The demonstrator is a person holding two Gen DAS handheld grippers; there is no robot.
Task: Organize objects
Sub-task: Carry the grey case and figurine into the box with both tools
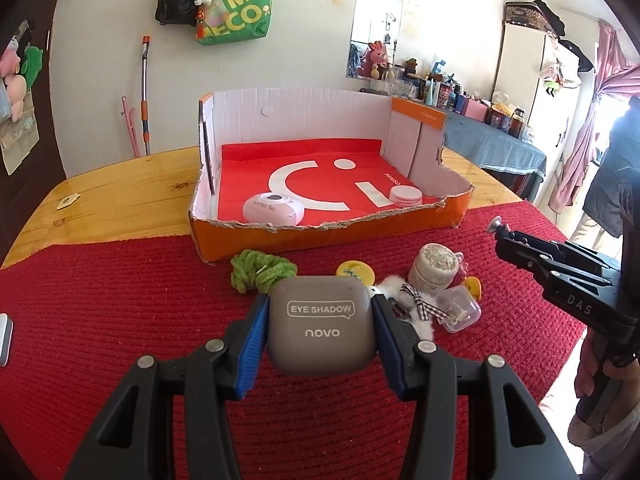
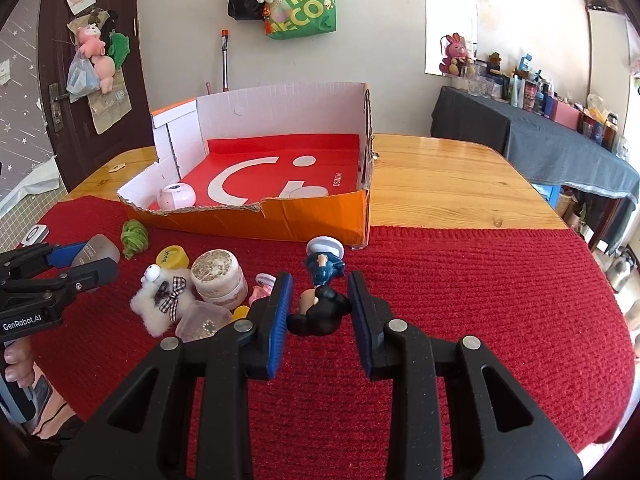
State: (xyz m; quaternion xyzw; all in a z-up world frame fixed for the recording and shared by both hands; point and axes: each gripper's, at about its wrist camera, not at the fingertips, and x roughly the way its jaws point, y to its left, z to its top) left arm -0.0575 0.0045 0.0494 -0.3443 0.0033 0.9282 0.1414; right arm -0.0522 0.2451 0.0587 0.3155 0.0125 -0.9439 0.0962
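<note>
The right gripper [image 2: 320, 312] holds a small black mouse figurine [image 2: 318, 312] between its blue jaws, above the red knitted mat [image 2: 480, 300]. Just behind it stands a blue sailor duck figurine [image 2: 325, 260], near the orange cardboard box [image 2: 248, 222] on the worktop [image 2: 440, 184].

white device [image 1: 5, 339] cut off, figurine's [image 2: 320, 300] face hidden

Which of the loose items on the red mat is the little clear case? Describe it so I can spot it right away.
Start at the orange cardboard box on the wooden table, then drop to the clutter on the red mat in front of it. The clear plastic case lies at the pile's near right edge, below the round cream jar; it alone is see-through.
</note>
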